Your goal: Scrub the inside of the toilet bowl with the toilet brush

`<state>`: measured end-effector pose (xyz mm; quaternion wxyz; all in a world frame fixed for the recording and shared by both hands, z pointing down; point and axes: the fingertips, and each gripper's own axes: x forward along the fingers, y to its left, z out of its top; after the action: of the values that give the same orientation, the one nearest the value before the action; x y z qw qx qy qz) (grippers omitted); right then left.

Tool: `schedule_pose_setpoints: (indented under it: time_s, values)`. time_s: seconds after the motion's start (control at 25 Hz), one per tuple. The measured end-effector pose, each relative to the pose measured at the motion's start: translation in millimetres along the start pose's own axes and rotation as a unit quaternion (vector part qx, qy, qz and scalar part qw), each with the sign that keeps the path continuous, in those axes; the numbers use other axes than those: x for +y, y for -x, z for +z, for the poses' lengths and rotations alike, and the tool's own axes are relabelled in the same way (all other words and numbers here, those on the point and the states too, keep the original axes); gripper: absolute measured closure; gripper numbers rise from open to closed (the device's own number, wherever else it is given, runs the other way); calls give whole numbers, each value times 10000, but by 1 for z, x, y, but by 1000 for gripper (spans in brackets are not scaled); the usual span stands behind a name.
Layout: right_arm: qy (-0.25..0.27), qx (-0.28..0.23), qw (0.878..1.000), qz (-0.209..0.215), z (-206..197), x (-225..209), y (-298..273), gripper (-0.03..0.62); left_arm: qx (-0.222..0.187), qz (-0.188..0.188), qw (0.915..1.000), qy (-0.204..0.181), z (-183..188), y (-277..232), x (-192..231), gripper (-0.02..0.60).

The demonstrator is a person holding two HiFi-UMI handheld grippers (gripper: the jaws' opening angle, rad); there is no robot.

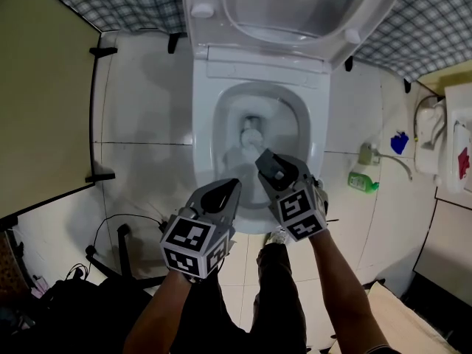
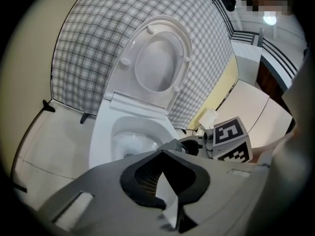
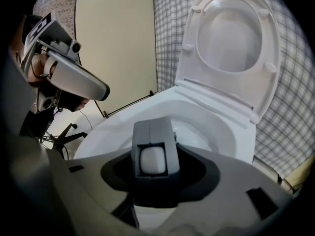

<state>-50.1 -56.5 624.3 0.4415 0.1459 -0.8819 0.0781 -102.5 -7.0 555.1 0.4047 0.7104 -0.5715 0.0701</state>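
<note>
The white toilet (image 1: 206, 124) stands with its seat and lid (image 1: 287, 6) raised. The white head of the toilet brush (image 1: 252, 134) sits down inside the bowl, near the drain. My right gripper (image 1: 271, 167) hangs over the bowl's front rim, pointing steeply down, shut on the brush's grey handle (image 3: 152, 154); the handle fills the space between the jaws. My left gripper (image 1: 230, 186) is held beside it at the bowl's front edge, shut with nothing in it. In the left gripper view its jaws (image 2: 165, 154) point at the bowl (image 2: 129, 141).
A beige partition (image 1: 44, 87) closes the left side. Black cables and a stand (image 1: 122, 249) lie on the floor at lower left. A green bottle (image 1: 361, 181) and a hose fitting stand right of the toilet. A person's leg and shoe (image 1: 279, 236) are just before the bowl.
</note>
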Motion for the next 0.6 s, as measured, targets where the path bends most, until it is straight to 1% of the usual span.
schedule_pose_setpoints:
  time_s: [0.08, 0.16, 0.2, 0.32, 0.4, 0.48, 0.6]
  values:
    - [102, 77, 9999, 39, 0, -3, 5, 376, -11, 7, 10000, 25, -1, 1, 0, 577]
    - [318, 203, 9992, 103, -7, -1, 17, 376, -17, 3, 10000, 49, -2, 2, -1, 577]
    - [389, 275, 9988, 149, -12, 1, 26, 385, -18, -2, 10000, 59, -2, 3, -1, 577]
    - [375, 326, 9985, 210, -20, 5, 52, 396, -5, -30, 10000, 74, -2, 3, -3, 577]
    - [330, 321, 9988, 158, -19, 2, 65, 407, 7, -43, 10000, 78, -3, 2, -2, 577]
    - [332, 420, 9985, 65, -22, -4, 70, 414, 23, -45, 10000, 81, -4, 2, -1, 577]
    - [320, 593, 9977, -76, -28, -10, 64, 416, 50, -40, 10000, 76, -6, 2, 0, 577]
